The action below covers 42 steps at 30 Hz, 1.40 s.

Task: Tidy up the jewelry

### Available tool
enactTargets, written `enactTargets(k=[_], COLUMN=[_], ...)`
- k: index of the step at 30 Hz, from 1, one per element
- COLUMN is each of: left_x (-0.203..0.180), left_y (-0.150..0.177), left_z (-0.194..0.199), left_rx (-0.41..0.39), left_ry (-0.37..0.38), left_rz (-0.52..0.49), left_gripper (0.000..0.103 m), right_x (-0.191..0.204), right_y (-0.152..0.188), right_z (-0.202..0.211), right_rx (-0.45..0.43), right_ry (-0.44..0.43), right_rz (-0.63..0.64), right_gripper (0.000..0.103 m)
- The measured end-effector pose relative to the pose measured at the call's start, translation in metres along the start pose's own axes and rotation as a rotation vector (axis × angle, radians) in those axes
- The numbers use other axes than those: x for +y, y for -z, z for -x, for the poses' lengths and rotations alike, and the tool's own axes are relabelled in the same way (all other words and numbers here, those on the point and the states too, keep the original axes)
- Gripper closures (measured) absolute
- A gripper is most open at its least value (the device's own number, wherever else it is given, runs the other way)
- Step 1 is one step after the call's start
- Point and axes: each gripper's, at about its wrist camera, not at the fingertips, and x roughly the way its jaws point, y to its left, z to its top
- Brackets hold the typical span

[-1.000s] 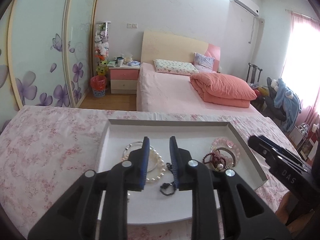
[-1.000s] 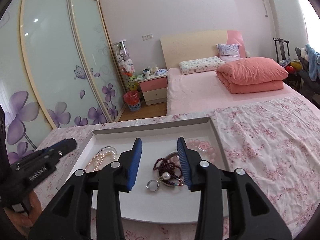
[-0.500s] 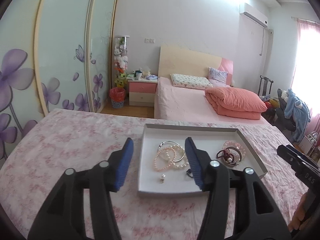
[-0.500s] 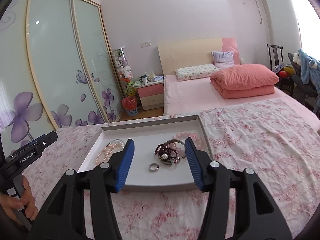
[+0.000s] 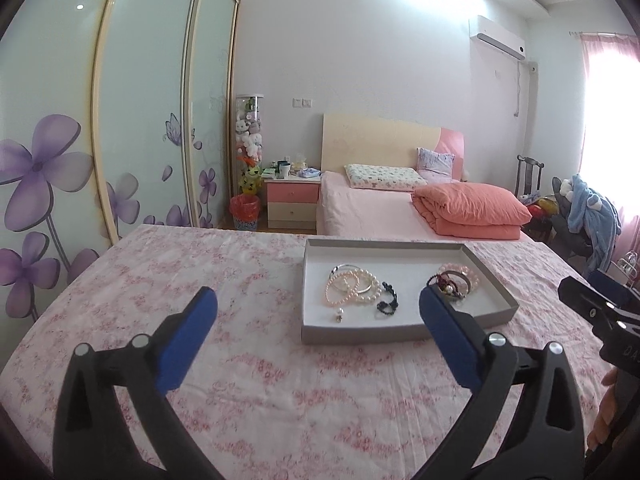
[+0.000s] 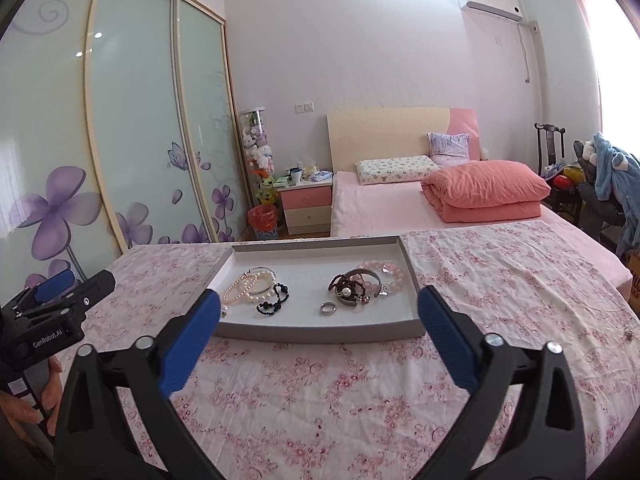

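Note:
A grey tray [image 5: 404, 335] [image 6: 320, 333] lies on the floral tablecloth. It holds pearl bracelets [image 5: 352, 288] [image 6: 250, 286], a black bead bracelet [image 5: 388, 300] [image 6: 274, 300], a dark red and pink bracelet pile [image 5: 454, 282] [image 6: 360, 284], a silver ring [image 6: 328, 308] and a small pearl piece [image 5: 340, 313]. My left gripper [image 5: 318, 322] is wide open and empty, held back from the tray's near edge. My right gripper [image 6: 320, 320] is wide open and empty, also short of the tray.
The floral tablecloth [image 5: 160, 280] [image 6: 520, 280] covers the table. A small bead [image 6: 630, 334] lies on it at the far right. A pink bed [image 5: 380, 208] and wardrobe doors [image 5: 140, 120] stand beyond.
Both grippers have pulled back and up from over the tray and opened wide. The black bracelet that lay between the left fingers lies in the tray.

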Motion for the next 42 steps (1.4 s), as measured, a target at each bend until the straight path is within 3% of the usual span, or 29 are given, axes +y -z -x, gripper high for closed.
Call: enactTargets(k=[15,42], left_x=[-0.008,-0.012], left_y=[0.024,0.041], left_z=[0.028,0.024], left_rx=[-0.034,-0.029], left_ry=[-0.029,-0.009], left_rz=[-0.048,-0.057], left_gripper=[0.004,0.004], right_x=[0.003,0.006], right_y=[0.022,0.041], right_z=[0.014,0.017], right_rx=[0.000,0.012], right_ry=[0.000,-0.010], right_rz=[0.014,0.031], right_gripper=[0.002,0.002])
